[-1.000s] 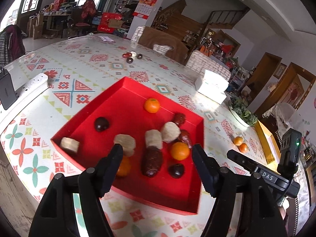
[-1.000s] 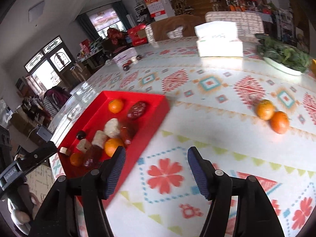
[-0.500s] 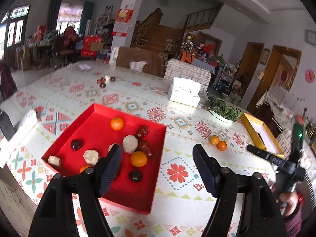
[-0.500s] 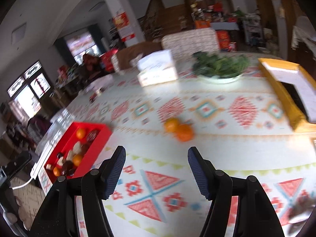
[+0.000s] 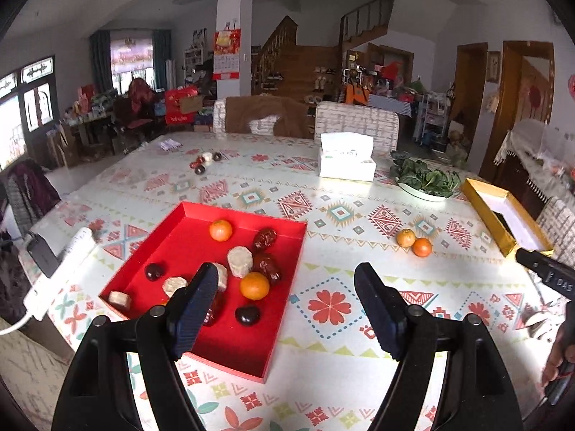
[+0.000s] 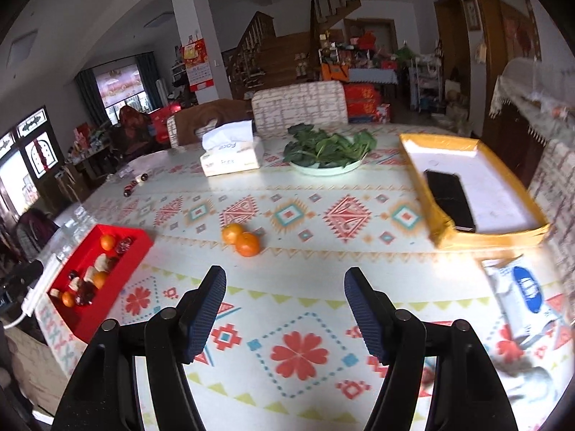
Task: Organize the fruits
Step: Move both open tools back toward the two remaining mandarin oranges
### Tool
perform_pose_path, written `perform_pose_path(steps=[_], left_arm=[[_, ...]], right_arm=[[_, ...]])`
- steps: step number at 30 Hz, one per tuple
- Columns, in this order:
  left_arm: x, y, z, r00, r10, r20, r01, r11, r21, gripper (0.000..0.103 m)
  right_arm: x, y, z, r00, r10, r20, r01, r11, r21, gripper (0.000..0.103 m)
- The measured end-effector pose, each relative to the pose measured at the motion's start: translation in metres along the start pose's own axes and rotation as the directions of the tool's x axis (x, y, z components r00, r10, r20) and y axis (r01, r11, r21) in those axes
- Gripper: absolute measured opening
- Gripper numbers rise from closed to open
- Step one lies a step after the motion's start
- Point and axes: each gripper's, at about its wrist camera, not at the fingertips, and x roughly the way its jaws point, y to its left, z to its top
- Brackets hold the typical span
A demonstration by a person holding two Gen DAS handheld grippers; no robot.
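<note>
While both grippers' jaws spread empty, two oranges lie well ahead of the right gripper

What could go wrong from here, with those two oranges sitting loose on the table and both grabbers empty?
The two oranges touch each other on the bare tablecloth, so closing on one would probably nudge the other and set it rolling. The red tray is already crowded, so a dropped-in orange could knock its neighbours about. The right gripper and left gripper both stand open, holding nothing.
</note>
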Motion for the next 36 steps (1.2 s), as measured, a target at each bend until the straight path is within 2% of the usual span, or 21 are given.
perform_pose_path(steps=[6, 11, 14, 17, 19, 26, 32, 34, 36], left_arm=[[-0.024, -0.016, 0.004, 0.995, 0.046, 0.085, -0.052, 0.997, 0.063, 0.078], [-0.049, -0.021, 0.021, 0.988, -0.001, 0.151, -0.011, 0.997, 0.079, 0.079], [-0.072, -0.025, 0.045, 0.974, -0.016, 0.228, -0.007, 0.995, 0.100, 0.079], [-0.095, -0.028, 0.067, 0.950, -0.008, 0.312, -0.032, 0.992, 0.124, 0.086], [-0.108, -0.030, 0.080, 0.933, 0.005, 0.360, -0.063, 0.987, 0.148, 0.087], [-0.120, -0.042, 0.131, 0.914, -0.003, 0.405, -0.102, 0.966, 0.238, 0.089], [-0.082, -0.054, 0.185, 0.935, -0.015, 0.355, -0.084, 0.961, 0.262, 0.090], [-0.054, -0.057, 0.191, 0.948, -0.025, 0.316, -0.059, 0.966, 0.252, 0.090], [-0.026, -0.059, 0.183, 0.961, -0.060, 0.268, -0.008, 0.970, 0.244, 0.090]], right_arm=[[-0.018, 0.000, 0.000, 0.999, -0.036, 0.033, 0.037, 0.999, -0.026, 0.078], [-0.023, 0.005, 0.006, 0.994, -0.101, 0.039, 0.103, 0.993, -0.058, 0.078], [-0.031, 0.007, 0.015, 0.986, -0.156, 0.059, 0.160, 0.983, -0.085, 0.078], [-0.042, 0.008, 0.027, 0.972, -0.213, 0.098, 0.223, 0.969, -0.110, 0.078], [-0.048, 0.008, 0.035, 0.962, -0.245, 0.119, 0.259, 0.959, -0.116, 0.080], [-0.063, 0.001, 0.076, 0.944, -0.284, 0.165, 0.304, 0.947, -0.106, 0.081], [-0.085, -0.003, 0.145, 0.941, -0.251, 0.227, 0.271, 0.961, -0.063, 0.081], [-0.081, -0.006, 0.162, 0.953, -0.209, 0.221, 0.224, 0.974, -0.044, 0.087], [-0.061, -0.011, 0.163, 0.970, -0.156, 0.184, 0.163, 0.986, -0.023, 0.087]])
